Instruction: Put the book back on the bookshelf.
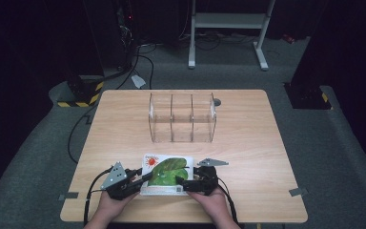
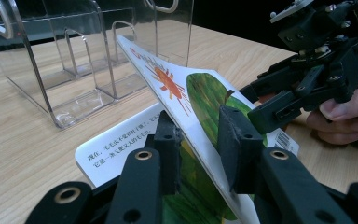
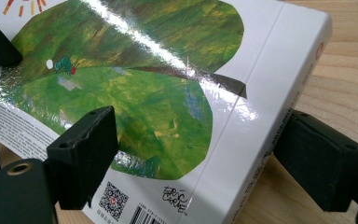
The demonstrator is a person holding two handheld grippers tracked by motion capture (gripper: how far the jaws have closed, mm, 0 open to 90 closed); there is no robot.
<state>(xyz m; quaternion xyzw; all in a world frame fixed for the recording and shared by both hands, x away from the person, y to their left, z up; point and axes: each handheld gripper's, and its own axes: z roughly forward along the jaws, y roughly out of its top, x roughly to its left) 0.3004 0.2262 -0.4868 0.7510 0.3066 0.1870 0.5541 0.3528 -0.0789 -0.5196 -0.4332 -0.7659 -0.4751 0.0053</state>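
Observation:
A picture book (image 1: 167,168) with a green leaf and an orange sun on its cover lies near the table's front edge. My left gripper (image 1: 143,178) is shut on the left edge of the front cover (image 2: 200,88) and holds it tilted up off the first page (image 2: 116,151), which bears printed text. My right gripper (image 1: 183,181) stands open at the book's right side. In the right gripper view, one pad (image 3: 84,149) hovers over the glossy cover (image 3: 168,70) and the other pad (image 3: 321,163) sits beside the spine. The right gripper (image 2: 256,109) faces my left gripper (image 2: 200,140) across the book.
A clear plastic organizer (image 1: 182,118) with three upright compartments stands mid-table behind the book, close to the raised cover in the left gripper view (image 2: 74,60). Bare wooden table (image 1: 248,143) surrounds it. A white stand's legs (image 1: 228,28) rest on the floor beyond.

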